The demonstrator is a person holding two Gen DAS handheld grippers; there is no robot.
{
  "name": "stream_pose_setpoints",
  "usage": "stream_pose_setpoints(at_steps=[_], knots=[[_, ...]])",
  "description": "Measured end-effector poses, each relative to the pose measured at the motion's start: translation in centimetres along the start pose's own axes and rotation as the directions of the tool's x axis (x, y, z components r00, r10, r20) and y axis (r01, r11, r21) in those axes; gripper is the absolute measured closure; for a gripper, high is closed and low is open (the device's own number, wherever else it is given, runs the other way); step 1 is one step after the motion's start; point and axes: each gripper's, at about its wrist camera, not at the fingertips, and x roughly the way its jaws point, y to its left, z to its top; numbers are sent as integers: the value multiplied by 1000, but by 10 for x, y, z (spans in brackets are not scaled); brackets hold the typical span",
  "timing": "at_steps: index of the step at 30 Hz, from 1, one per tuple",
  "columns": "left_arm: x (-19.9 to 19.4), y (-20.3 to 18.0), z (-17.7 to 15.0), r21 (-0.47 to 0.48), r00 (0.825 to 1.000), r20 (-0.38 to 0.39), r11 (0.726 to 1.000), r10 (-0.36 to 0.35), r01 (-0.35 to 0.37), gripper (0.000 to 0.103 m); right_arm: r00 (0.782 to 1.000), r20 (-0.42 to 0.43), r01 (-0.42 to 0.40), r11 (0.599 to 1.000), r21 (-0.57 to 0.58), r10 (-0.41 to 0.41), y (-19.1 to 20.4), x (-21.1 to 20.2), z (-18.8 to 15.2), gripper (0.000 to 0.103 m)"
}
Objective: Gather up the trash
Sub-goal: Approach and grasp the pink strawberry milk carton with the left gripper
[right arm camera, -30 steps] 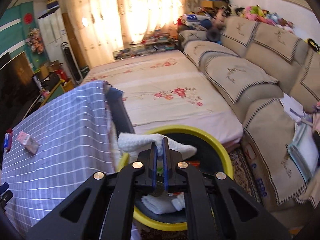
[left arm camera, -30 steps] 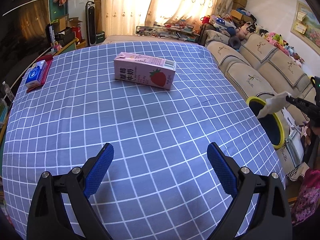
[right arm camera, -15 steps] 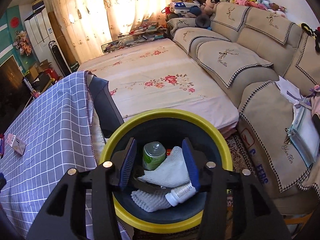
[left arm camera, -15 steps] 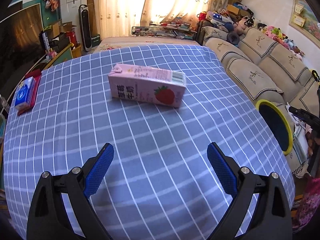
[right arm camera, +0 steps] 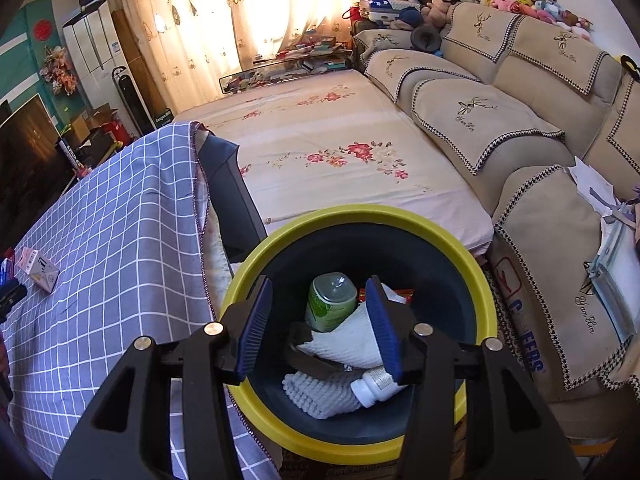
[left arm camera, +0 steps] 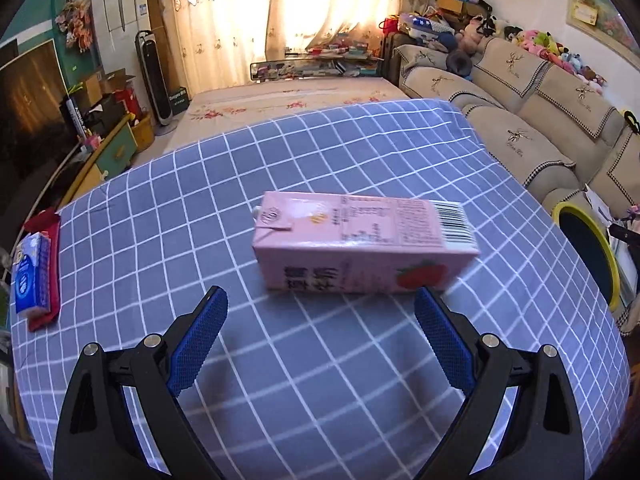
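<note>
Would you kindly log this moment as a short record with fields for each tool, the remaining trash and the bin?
left tool: open, empty, just short of the milk carton
right tool: open, empty, above the bin
milk carton: pink, lying on its side on the checked tablecloth
bin: yellow rim, beside the table
bin contents: green can, white cloth, white bottle

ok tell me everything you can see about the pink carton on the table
The pink carton is a long rectangular drink box, apparently coated card, lying on its side on the blue checked tablecloth. A strawberry picture and dark characters mark its front face; fine print and a barcode sit on top, with a folded sealed flap at its left end. It looks intact. The open left gripper is just short of it, not touching.
</note>
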Motion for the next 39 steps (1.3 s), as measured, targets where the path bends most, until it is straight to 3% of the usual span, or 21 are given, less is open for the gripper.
stream_pose_setpoints(at_steps=[6, 11, 18, 22, 27, 34, 39], knots=[[19, 8, 5, 16, 999, -15, 999, -40, 40, 10, 1000, -5, 1, 1000, -5, -1, 2, 0, 0, 56], [20, 0, 2, 45, 992, -28, 992, -120, 121, 10, 1000, -3, -1, 1000, -7, 1, 4, 0, -1, 56], [-1, -52, -12, 172, 973, -54, 958, -224, 230, 10, 1000, 1, -14, 1000, -6, 14, 6, -3, -2, 55], [-13, -54, -12, 184, 983, -22, 965, -184, 185, 10, 1000, 2, -20, 1000, -9, 20, 4, -5, -3, 55], [-7, -12, -6, 76, 988, -27, 985, -150, 152, 10, 1000, -5, -8, 1000, 8, 8, -4, -3, -6, 55], [22, 10, 4, 110, 994, -44, 988, -102, 106, 10, 1000, -17, -14, 1000, -5, 14, 4, 2, -7, 55], [28, 11, 9, 130, 991, -30, 983, -128, 131, 10, 1000, -18, -9, 1000, -9, 8, 5, 3, -4, 55]])
